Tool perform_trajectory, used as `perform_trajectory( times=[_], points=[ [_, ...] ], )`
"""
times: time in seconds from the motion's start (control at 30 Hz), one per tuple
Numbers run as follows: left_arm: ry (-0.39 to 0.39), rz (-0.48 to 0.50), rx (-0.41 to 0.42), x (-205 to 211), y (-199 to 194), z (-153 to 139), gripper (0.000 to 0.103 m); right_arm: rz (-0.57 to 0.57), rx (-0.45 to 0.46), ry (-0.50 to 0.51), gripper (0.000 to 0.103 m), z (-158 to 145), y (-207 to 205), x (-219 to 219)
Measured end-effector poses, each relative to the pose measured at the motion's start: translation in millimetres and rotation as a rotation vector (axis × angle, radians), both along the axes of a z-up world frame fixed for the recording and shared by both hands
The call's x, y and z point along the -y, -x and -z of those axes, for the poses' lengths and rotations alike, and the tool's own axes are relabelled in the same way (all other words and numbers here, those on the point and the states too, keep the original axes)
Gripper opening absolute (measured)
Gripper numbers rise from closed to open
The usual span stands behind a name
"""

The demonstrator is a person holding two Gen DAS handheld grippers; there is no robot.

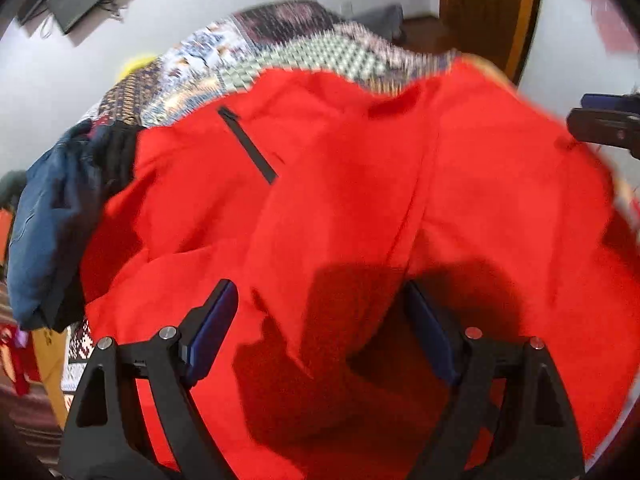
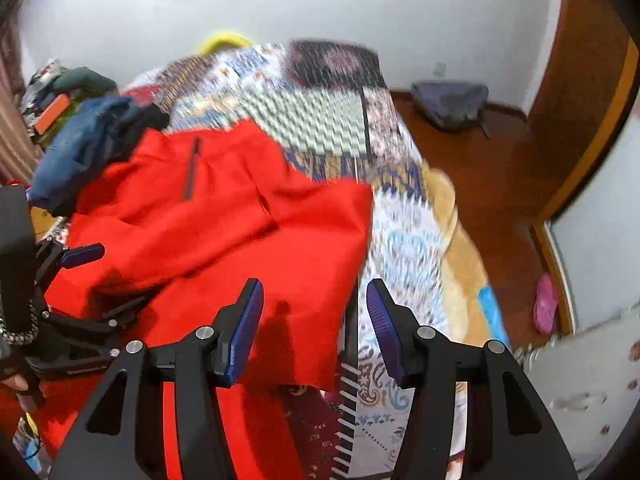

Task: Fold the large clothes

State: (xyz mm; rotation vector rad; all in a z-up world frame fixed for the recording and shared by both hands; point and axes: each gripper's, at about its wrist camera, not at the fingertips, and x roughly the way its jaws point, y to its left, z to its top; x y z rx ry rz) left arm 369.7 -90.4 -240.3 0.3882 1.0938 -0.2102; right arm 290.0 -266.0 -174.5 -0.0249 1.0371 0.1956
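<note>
On the patchwork bedspread (image 2: 340,128) our red jacket (image 2: 224,216) lies spread flat — ready for folding. Our left gripper (image 1: 320,320) hangs open above it, holding nothing; our right gripper (image 2: 316,312) stands open over the jacket's edge — also empty.

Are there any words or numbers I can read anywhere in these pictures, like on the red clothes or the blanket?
No words or numbers can be read.
red garment: plain cloth and a dark zipper, no label showing.
patterned blanket: shapes only, and blurred.
blue garment: no writing visible.
orange box on the cluttered shelf: too small and blurred to tell.
</note>
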Motion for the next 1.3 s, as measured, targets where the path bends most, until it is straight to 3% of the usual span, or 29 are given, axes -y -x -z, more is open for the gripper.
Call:
perform_trajectory(
  times=[0.1, 0.33, 0.4, 0.43, 0.47, 0.6, 0.77, 0.83, 1.03, 1.17, 1.3],
  points=[
    [-0.056, -0.003, 0.009, 5, -7, 12, 0.085, -0.013, -0.081, -0.024, 0.05, 28, -4, -2],
    [-0.082, 0.024, 0.037, 13, -34, 20, 0.081, 0.008, -0.068, -0.084, 0.06, 37, -6, 9],
    [-0.116, 0.017, 0.094, 14, -39, 21, 0.059, 0.005, -0.058, -0.095, 0.061, 38, -4, 12],
    [-0.125, 0.008, 0.104, 13, -40, 23, 0.053, 0.001, -0.05, -0.094, 0.061, 39, -2, 12],
    [-0.119, -0.007, 0.11, 11, -43, 23, 0.039, -0.003, -0.04, -0.093, 0.062, 39, -1, 12],
    [-0.08, -0.074, 0.142, -9, -46, 13, 0.013, -0.016, -0.019, -0.084, 0.062, 40, 2, 13],
    [0.01, -0.189, 0.282, -67, -38, -34, 0.011, -0.012, -0.028, -0.092, 0.064, 41, -1, 13],
    [0.018, -0.226, 0.298, -87, -31, -41, 0.012, -0.005, -0.029, -0.099, 0.067, 41, -1, 13],
    [0.1, -0.316, 0.177, -135, 0, -21, 0.022, 0.003, -0.015, -0.073, 0.073, 43, -1, 5],
    [0.164, -0.397, 0.118, -157, 19, -1, 0.046, 0.005, -0.014, -0.065, 0.074, 43, 0, 5],
    [0.334, -0.503, 0.07, -193, 31, 5, 0.053, -0.005, -0.014, -0.065, 0.078, 44, 1, 4]
  ],
)
